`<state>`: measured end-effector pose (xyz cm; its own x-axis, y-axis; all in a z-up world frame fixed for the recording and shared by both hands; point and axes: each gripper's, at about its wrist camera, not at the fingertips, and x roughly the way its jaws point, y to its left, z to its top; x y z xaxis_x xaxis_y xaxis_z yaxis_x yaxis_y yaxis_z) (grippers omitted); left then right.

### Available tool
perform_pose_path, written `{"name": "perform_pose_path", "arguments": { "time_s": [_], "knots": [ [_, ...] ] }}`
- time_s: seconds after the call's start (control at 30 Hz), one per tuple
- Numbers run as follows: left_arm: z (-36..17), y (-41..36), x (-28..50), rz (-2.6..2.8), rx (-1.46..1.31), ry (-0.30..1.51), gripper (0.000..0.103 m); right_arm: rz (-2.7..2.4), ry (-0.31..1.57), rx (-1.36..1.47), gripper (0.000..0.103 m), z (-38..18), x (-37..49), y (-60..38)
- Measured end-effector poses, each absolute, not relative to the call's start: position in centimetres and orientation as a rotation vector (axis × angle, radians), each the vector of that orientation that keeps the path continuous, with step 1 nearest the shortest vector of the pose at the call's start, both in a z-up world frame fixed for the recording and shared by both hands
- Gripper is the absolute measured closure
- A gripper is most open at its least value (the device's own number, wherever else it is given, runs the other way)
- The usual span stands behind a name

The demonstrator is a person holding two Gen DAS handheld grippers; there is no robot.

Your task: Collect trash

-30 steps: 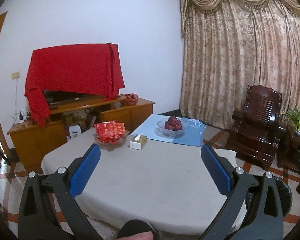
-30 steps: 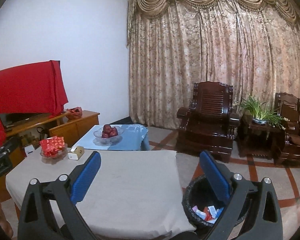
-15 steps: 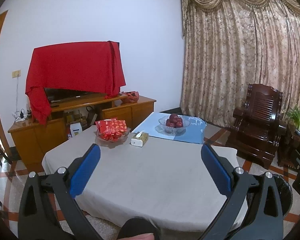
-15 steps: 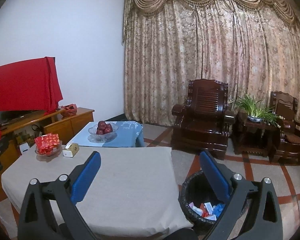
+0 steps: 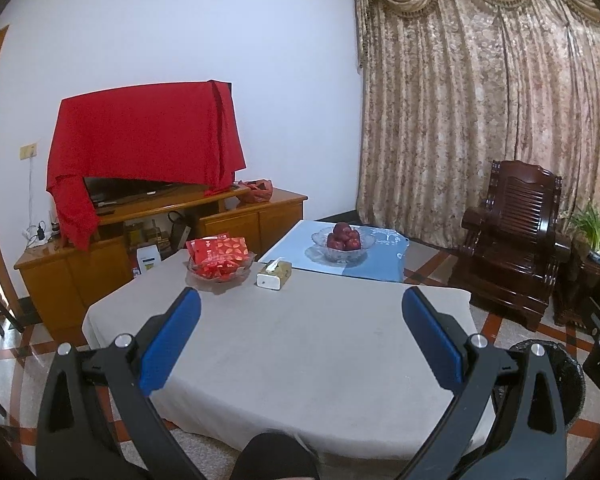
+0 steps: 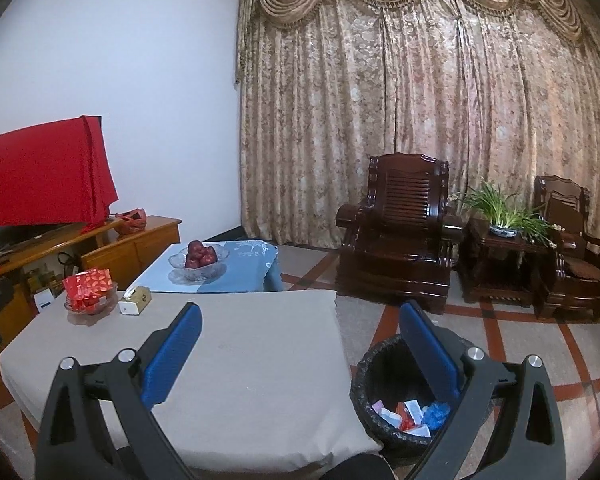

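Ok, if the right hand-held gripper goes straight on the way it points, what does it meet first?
Probably nothing at once: the open right hand-held gripper points over the right-hand edge of the grey-covered table, toward the dark wooden armchair. Depth is unclear.

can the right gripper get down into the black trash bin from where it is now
Probably yes. The right gripper is open and empty, and the black trash bin stands on the floor beside the table, its mouth uncovered with wrappers showing inside. Nothing lies between them.
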<state>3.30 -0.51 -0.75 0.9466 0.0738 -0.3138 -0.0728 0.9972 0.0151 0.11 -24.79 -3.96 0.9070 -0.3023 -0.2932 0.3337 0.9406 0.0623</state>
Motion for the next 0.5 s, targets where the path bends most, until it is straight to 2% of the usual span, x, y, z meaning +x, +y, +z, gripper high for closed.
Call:
{"name": "perform_pose_path", "arguments": {
  "time_s": [0.5],
  "knots": [
    [-0.88,-0.77,2.97,0.070,-0.002,0.308,0.005,-0.357,0.265,0.124,0.006,-3.72,-0.32,-25.41]
  ]
}}
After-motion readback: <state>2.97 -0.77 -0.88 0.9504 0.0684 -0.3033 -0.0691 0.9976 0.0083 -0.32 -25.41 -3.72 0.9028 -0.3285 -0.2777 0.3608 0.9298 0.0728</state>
